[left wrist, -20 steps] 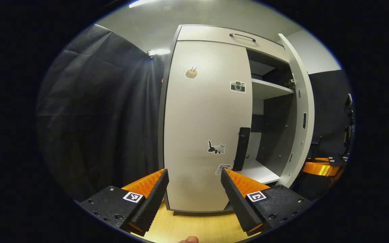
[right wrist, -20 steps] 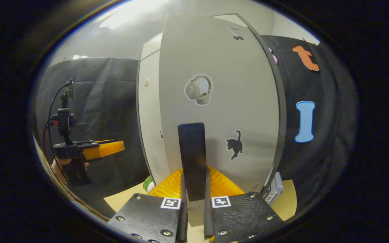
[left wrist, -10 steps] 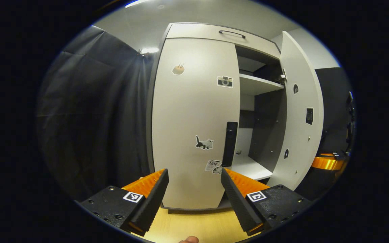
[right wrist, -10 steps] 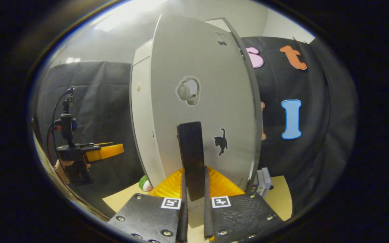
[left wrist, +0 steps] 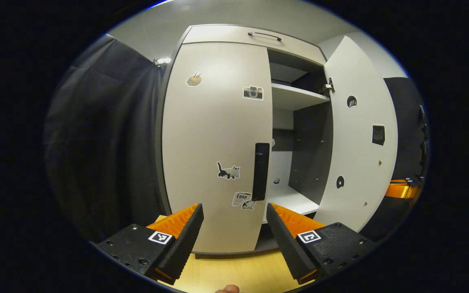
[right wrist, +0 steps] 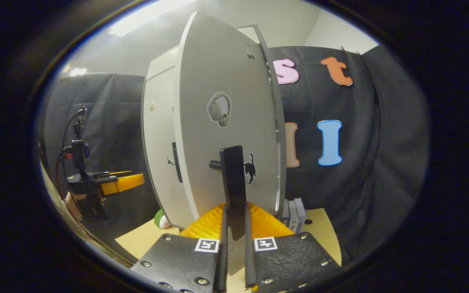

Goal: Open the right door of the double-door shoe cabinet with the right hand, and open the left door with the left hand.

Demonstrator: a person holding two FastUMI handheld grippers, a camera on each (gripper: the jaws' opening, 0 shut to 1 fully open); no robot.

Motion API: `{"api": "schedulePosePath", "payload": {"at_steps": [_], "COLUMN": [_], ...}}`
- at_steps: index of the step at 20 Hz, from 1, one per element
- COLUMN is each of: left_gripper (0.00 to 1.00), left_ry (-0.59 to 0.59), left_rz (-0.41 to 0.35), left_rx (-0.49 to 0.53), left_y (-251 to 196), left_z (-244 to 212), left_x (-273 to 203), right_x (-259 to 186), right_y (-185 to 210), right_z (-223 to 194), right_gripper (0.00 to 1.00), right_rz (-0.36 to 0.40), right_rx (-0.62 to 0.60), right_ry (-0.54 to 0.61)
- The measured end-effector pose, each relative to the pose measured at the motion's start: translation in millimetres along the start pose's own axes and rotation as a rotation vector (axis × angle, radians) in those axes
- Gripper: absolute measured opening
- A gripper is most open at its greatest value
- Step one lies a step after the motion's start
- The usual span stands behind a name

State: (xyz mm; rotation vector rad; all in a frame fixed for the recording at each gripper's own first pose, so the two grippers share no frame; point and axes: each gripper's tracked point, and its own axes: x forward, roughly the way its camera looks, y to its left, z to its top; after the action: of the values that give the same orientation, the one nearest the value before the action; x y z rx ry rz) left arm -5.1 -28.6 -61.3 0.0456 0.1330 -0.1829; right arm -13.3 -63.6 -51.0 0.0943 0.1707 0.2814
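Note:
A tall grey shoe cabinet point(left wrist: 234, 38) stands ahead in the left gripper view. Its left door point(left wrist: 214, 134) is closed and carries a black vertical handle point(left wrist: 260, 171) and several stickers. Its right door point(left wrist: 360, 134) is swung wide, baring a shelf point(left wrist: 295, 95) and the cabinet floor point(left wrist: 289, 199). My left gripper point(left wrist: 234, 228) hangs open in front of the left door, short of its handle. In the right gripper view, my right gripper point(right wrist: 234, 248) is shut on the right door's black handle point(right wrist: 233, 187), with the door point(right wrist: 226, 122) seen nearly edge-on. The left gripper point(right wrist: 108, 185) and the hand holding it show at far left.
A light wooden floor point(left wrist: 234, 272) lies under the cabinet. Black cloth point(left wrist: 108, 142) hangs left of the cabinet and behind it point(right wrist: 364, 162). Small boxes point(right wrist: 293, 211) stand by the door's foot, and a green-white object point(right wrist: 161, 219) lies near the cabinet base.
The right door has swung further open with my right gripper holding its handle. My left gripper's view has shifted, bringing the left door's handle closer to the middle between its fingers.

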Motion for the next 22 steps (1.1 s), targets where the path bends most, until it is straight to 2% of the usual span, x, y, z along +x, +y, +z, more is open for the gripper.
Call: {"api": "schedulePosePath", "payload": {"at_steps": [3,6,12,16,22], "left_gripper": [0.96,0.96,0.96,0.96,0.96], "left_ry": [0.006,-0.001,-0.020,-0.023,-0.042], "left_rz": [-0.032,-0.059,-0.074,-0.066,-0.048], "left_rx": [-0.006,0.002,0.023,0.020,0.036], "left_y": [-12.4,-22.1,-34.3,-38.7,-44.6], "left_z": [-2.2,-1.5,5.6,10.9,18.8], "left_x": [8.7,17.5,48.7,74.3,112.4], "right_x": [-13.6,-27.8,-89.3,-118.0,-149.0], "right_y": [-6.3,-23.2,-88.7,-79.8,-110.6], "right_z": [0.6,4.8,26.9,17.4,5.8], "right_gripper": [0.17,0.17,0.17,0.15,0.15], "right_rz": [-0.048,-0.132,-0.218,-0.266,-0.385], "right_rx": [-0.008,-0.037,-0.006,0.047,0.098], "right_ry": [-0.019,-0.029,-0.064,-0.111,-0.122]}}
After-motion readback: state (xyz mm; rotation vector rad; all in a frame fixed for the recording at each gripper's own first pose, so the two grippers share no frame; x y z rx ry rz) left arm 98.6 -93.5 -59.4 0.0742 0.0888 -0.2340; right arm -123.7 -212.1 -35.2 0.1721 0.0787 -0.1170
